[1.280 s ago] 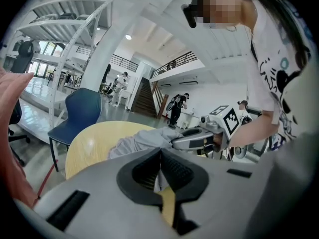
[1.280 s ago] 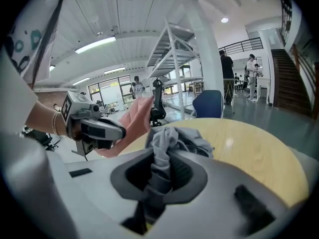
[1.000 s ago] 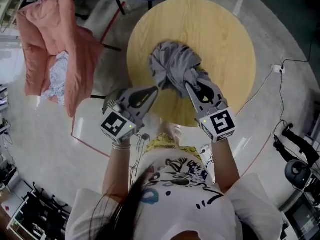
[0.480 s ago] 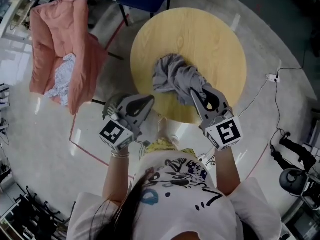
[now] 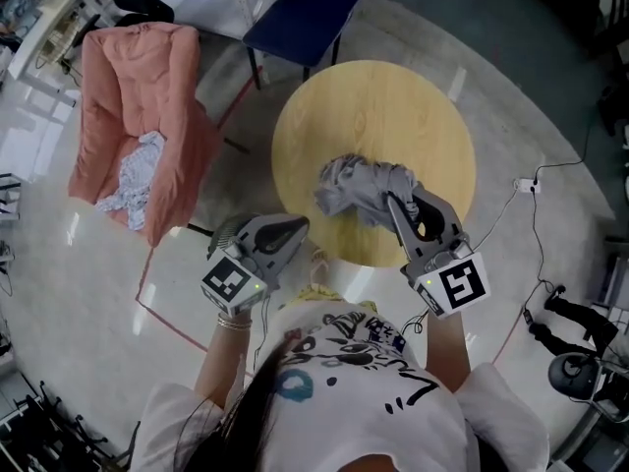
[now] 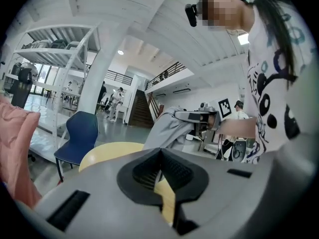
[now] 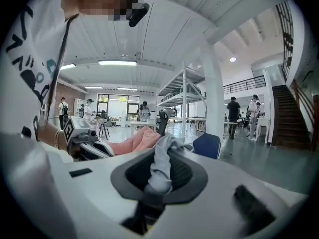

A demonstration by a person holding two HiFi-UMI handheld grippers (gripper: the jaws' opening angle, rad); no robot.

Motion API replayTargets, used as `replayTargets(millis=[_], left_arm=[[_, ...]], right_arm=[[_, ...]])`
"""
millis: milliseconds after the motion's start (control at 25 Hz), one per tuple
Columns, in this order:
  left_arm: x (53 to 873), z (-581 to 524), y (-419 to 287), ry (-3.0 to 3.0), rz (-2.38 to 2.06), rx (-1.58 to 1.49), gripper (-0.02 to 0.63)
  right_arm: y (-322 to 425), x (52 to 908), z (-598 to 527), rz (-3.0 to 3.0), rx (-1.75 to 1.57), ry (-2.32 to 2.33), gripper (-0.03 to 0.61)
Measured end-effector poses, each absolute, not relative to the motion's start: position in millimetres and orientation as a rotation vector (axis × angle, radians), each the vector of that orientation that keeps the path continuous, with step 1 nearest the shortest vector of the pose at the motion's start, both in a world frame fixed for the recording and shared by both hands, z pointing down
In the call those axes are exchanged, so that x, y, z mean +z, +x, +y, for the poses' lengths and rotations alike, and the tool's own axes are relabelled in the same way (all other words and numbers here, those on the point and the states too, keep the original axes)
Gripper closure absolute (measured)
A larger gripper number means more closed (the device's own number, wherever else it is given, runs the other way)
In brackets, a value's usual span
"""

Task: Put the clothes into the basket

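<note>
Clothes here are a grey crumpled garment (image 5: 359,187), which is held at the middle of the frame over the round light wooden table (image 5: 393,96) and seems to be clear of its top. It is pinched by the right gripper (image 5: 396,203): a fold of grey cloth is seen pressed between the jaws. The left gripper (image 5: 295,227), at the lower left of the table, is empty, with the jaws pressed together. The pink fabric basket (image 5: 103,77) is placed at the upper left, well apart from the table, and a white patterned cloth (image 5: 138,170) is already inside. The carrying step is judged to be in hand. Next, the garment should be brought over the basket opening and only then released.
</note>
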State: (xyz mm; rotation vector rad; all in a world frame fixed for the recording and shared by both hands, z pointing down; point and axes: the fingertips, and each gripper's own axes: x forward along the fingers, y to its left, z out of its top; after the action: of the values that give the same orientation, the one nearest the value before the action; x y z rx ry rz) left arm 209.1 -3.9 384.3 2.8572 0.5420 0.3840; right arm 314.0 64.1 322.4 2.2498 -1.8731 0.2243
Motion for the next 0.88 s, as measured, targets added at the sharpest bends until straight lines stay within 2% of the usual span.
replayTargets(millis=[400, 880], left_arm=[[356, -36, 218, 2.973, 0.421, 0.321, 0.601], [333, -57, 191, 3.023, 0.019, 0.297, 0.602]], right_arm=[[323, 282, 49, -1.902, 0.08, 2.245, 0.52], [317, 247, 20, -2.157, -0.039, 2.065, 0.52]])
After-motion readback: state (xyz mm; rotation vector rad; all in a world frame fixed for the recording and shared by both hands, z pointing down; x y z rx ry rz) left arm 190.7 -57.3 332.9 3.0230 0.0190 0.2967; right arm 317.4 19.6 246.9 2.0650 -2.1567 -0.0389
